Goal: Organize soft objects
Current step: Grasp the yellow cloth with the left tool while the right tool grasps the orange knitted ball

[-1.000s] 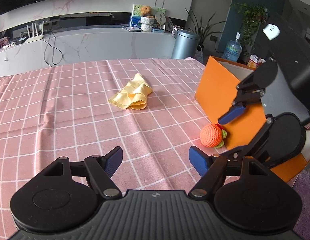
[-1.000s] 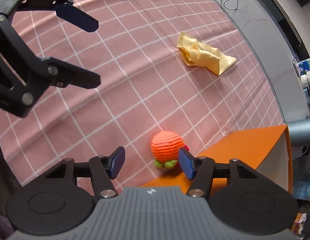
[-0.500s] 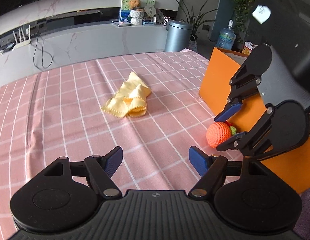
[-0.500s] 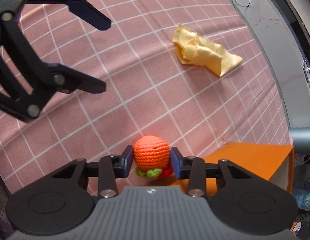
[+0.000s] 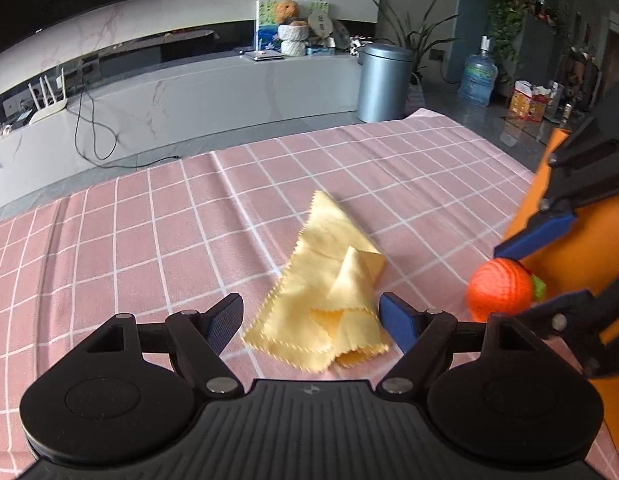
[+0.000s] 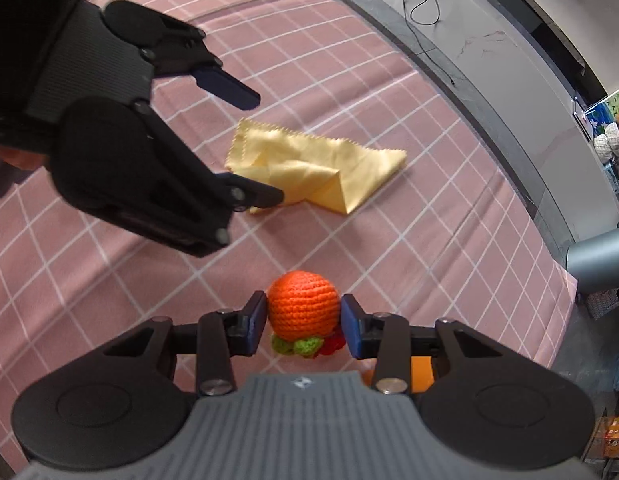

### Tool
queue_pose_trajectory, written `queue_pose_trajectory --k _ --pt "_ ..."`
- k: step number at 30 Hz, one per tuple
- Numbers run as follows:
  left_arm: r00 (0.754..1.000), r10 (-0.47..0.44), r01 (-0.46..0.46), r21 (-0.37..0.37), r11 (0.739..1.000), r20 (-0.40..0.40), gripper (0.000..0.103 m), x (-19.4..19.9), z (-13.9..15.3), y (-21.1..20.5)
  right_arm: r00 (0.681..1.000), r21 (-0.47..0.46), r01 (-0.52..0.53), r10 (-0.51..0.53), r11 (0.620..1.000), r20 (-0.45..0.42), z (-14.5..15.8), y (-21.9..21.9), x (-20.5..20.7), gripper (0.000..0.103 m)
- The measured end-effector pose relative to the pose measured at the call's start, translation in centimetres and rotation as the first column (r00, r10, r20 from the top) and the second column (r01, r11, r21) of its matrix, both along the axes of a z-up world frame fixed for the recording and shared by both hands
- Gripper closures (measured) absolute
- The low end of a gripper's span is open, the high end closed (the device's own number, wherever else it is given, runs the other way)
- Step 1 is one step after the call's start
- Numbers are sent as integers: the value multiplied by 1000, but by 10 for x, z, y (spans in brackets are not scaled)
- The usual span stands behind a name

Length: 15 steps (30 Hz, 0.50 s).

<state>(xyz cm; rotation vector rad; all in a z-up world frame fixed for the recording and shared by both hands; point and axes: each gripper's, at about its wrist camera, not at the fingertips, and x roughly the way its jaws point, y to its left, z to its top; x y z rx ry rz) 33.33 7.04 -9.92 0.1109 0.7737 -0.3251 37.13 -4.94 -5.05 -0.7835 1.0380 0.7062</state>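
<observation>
A crumpled yellow cloth (image 5: 329,292) lies on the pink checked tablecloth (image 5: 149,232). My left gripper (image 5: 311,320) is open, its fingers on either side of the cloth's near edge. In the right wrist view the cloth (image 6: 317,168) lies beyond the left gripper (image 6: 253,148). My right gripper (image 6: 303,322) is shut on an orange crocheted ball (image 6: 302,305) with green and red trim, held above the tablecloth. The ball (image 5: 499,288) also shows at the right of the left wrist view, between the right gripper's fingers (image 5: 537,232).
An orange box (image 5: 569,240) stands at the table's right edge, behind the right gripper; a bit of it (image 6: 419,374) shows under the right gripper. A grey bin (image 5: 383,80) and a long grey counter (image 5: 189,96) stand beyond the table.
My left gripper moved forward to the yellow cloth and now straddles its near edge. My right gripper closed on the orange ball and lifted it off the cloth beside the orange box.
</observation>
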Motion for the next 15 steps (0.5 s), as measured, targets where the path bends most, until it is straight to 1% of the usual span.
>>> queue_pose_trajectory --k 2,4,5,6,7,8,9,10,11,12,14,15 --pt "1000 21 -21 -3 1000 -3 12 5 -4 2 1000 15 3 -3 1000 6 0 1 3 63" --pt "999 41 -42 -32 999 -34 12 8 -6 6 1000 21 3 -3 1000 10 0 2 6 63" --pt "998 49 -50 -42 998 -34 12 8 -6 7 1000 22 0 -1 1000 9 -1 3 7 63" --pt "998 53 -54 -38 998 -30 14 8 -5 8 1000 25 -1 1 1000 9 -2 3 7 63" --pt "998 53 -54 -29 998 -27 19 6 -5 6 1000 26 0 -1 1000 11 -2 3 8 63" --pt "999 50 -51 -25 998 -21 30 6 -5 5 1000 26 3 -4 1000 14 -3 3 8 63" --pt "999 46 -47 -22 999 -14 35 6 -5 3 1000 26 6 -6 1000 16 -3 3 9 63" --pt "999 49 -49 -14 999 -5 46 4 -5 1 1000 26 10 -10 1000 16 -3 2 10 63" --pt "999 48 -48 -17 999 1 58 3 -4 0 1000 26 13 -13 1000 17 -4 2 10 63" --pt "999 44 -43 -27 999 2 66 2 -4 -2 1000 23 15 -15 1000 19 -4 1 9 63" --pt "1000 21 -21 -23 1000 9 94 0 -3 -7 1000 21 20 -20 1000 23 -4 0 7 63" --pt "1000 9 -9 -1 1000 19 96 -3 -3 -12 999 20 23 -23 1000 23 -4 -1 6 63"
